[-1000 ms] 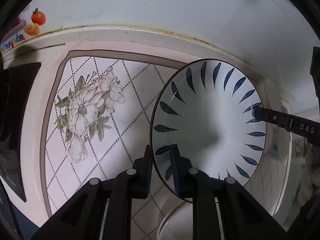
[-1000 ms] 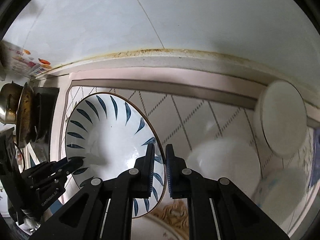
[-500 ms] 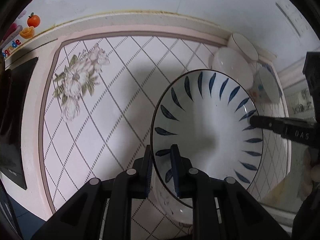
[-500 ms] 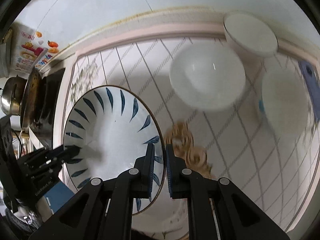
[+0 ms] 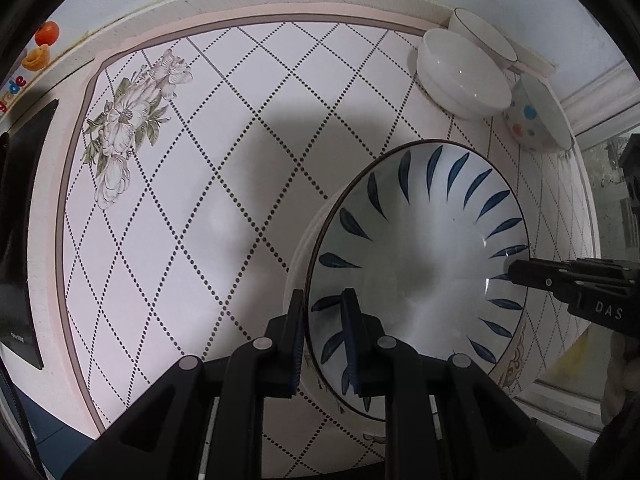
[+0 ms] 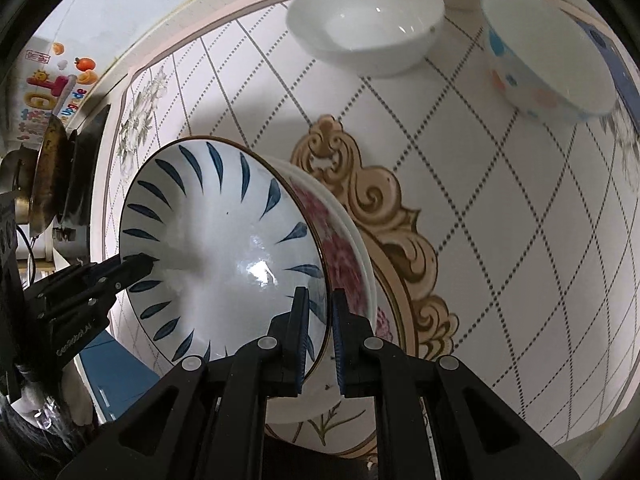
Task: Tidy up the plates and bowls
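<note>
Blue-leaf plate: white glaze with blue strokes (image 5: 416, 248), held by two claws at opposite rims, right over a stack of plates, touching or nearly so; contact cannot be told.
Left claw: (image 5: 324, 336) clamped on the plate's near rim, one finger inside, one outside.
Right claw: (image 6: 320, 332) pinching the opposite rim the same way, pads tight on the edge.
Stack below: a pink-flowered plate (image 6: 344, 256) peeks out beneath, with at least one more white rim under it.
Bowls: a plain white bowl (image 5: 460, 72), a gold-rimmed white one (image 5: 480, 36) behind it and a dotted bowl (image 5: 536, 116) sit separately near the back corner, close together but not nested.
Counter: diamond-patterned top (image 5: 192, 240) with a flower print, a gold scroll motif just beside the stack.
Progress: by my read the plates are nearly gathered; this one needs setting down and releasing.
Left to do: the three bowls look unstacked, so nesting them seems the remaining work.
</note>
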Available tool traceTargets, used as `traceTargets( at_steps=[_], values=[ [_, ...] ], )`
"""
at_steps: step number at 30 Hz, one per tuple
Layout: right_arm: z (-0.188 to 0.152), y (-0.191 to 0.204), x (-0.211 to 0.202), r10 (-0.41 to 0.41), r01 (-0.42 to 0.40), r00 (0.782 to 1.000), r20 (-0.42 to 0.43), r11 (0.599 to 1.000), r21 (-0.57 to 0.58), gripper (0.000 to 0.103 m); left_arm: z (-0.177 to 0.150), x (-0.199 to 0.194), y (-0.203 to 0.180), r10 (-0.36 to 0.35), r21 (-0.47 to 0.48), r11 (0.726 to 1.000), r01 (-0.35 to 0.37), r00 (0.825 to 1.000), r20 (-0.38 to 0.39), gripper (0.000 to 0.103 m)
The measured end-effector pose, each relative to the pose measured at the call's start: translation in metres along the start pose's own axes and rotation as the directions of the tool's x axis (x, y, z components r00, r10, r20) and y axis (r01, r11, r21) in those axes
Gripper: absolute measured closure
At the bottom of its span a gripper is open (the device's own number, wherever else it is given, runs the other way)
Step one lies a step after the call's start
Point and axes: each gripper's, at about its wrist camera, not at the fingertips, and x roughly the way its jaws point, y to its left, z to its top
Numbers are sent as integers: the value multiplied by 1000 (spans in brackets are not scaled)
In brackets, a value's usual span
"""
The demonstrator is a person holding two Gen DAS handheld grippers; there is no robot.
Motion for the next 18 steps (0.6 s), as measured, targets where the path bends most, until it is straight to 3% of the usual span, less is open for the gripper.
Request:
traceTargets(
  at_steps=[18],
  values=[
    [-1, 0, 16, -18, 18, 1000, -16, 1000, 4, 90, 6, 18, -10, 23, 5, 1000, -23, 1000, -17, 88]
  ],
)
